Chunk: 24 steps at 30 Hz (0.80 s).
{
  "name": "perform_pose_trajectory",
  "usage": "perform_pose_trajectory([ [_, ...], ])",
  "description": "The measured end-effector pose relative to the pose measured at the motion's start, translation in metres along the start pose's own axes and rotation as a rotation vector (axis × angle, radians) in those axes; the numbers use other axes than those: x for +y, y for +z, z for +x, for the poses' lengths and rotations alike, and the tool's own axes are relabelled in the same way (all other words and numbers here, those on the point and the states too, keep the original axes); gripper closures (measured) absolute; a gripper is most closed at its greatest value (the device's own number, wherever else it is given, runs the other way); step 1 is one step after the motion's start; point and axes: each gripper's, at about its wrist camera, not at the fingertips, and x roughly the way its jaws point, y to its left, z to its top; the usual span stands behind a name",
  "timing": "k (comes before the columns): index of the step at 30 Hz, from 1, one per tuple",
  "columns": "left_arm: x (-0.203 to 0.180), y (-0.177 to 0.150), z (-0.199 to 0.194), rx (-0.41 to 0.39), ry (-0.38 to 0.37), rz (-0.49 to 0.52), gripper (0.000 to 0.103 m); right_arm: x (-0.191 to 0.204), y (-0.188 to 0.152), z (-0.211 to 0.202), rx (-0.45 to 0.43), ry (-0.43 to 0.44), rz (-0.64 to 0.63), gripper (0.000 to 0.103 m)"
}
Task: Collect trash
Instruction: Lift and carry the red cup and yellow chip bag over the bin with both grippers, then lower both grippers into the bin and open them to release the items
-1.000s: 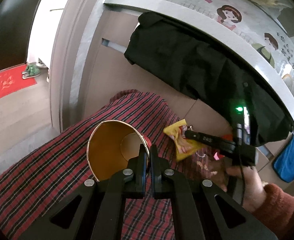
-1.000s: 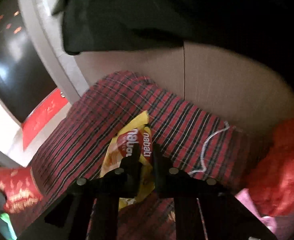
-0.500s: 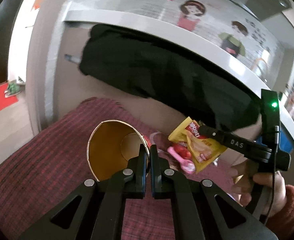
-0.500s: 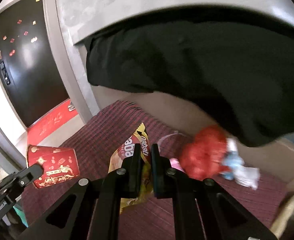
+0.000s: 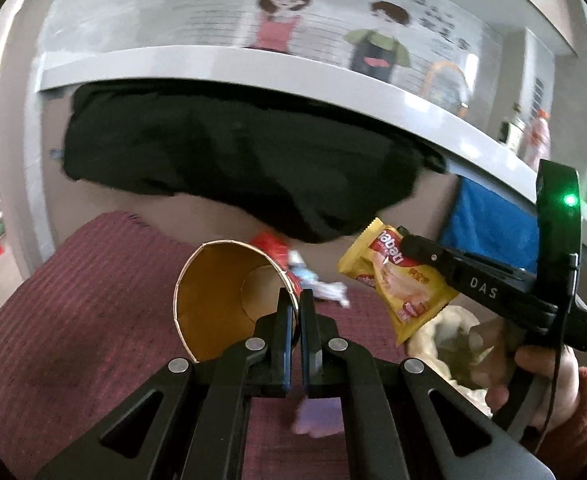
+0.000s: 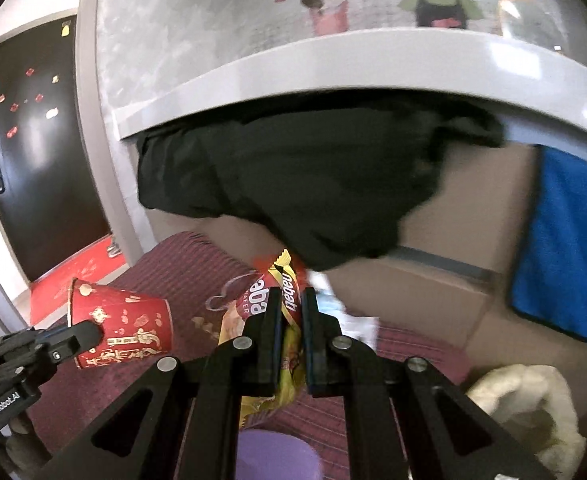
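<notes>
Left wrist view shows your left gripper [image 5: 296, 300] pinched tight on the rim of the red paper cup [image 5: 229, 296], held above the plaid cloth [image 5: 73, 320], while your right gripper [image 6: 291, 308] clamps the yellow wafer wrapper [image 6: 281, 280] beside it.

The yellow snack wrapper [image 6: 271, 320] carries the brand "nabati" on a red patch (a smaller line beneath it ends in "AFER"). The right gripper [image 5: 403, 246] has "DAS" printed on its finger arm, and the left gripper [image 6: 89, 330] reads "GenRobot.AI" on its body.
</notes>
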Motion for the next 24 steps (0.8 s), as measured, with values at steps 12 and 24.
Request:
perform_pose_trajectory([
  [12,-0.132,0.011,0.023,-0.047,-0.119,0.133,0.1,-0.093,-0.022,-0.099,-0.114,-0.166,0.029,0.095],
  [24,-0.215,-0.014,0.037,-0.079,-0.138,0.2,0.1,-0.165,-0.055,-0.159,-0.171,-0.309,0.088,0.095],
])
